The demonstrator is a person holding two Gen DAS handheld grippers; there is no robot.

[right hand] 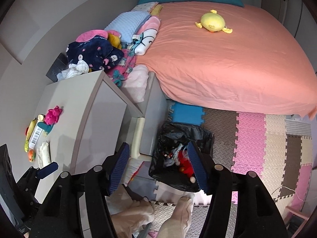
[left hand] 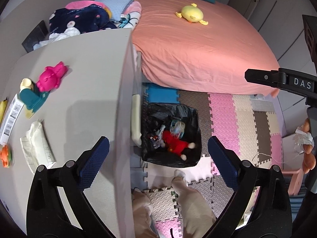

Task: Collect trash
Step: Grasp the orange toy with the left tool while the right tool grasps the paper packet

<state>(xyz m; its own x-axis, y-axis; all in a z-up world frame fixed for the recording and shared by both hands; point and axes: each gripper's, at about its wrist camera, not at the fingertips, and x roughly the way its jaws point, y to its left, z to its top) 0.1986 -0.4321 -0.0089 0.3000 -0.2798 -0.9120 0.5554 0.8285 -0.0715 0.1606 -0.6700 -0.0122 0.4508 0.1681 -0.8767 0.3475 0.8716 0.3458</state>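
A bin lined with a black bag (left hand: 190, 111) (right hand: 206, 132) stands on the floor between the white desk and the bed. In it lie a red doll (left hand: 175, 141) (right hand: 185, 165) and crumpled clear plastic (left hand: 177, 128). On the desk (left hand: 83, 91) (right hand: 79, 103) lie a white tissue pack (left hand: 36, 145) (right hand: 44, 153), a pink toy (left hand: 52, 77) (right hand: 53, 115), a teal piece (left hand: 31, 99) and a white labelled packet (left hand: 10, 117). My left gripper (left hand: 158, 154) is open and empty above the desk edge and bin. My right gripper (right hand: 158, 166) is open and empty above the bin.
A bed with a salmon sheet (left hand: 198, 45) (right hand: 227, 59) holds a yellow plush (left hand: 192, 14) (right hand: 213, 22). Blankets and clothes (left hand: 83, 21) (right hand: 99, 53) pile behind the desk. Coloured foam mats (left hand: 237, 123) (right hand: 257, 148) cover the floor. The person's socked feet (left hand: 190, 198) stand before the bin.
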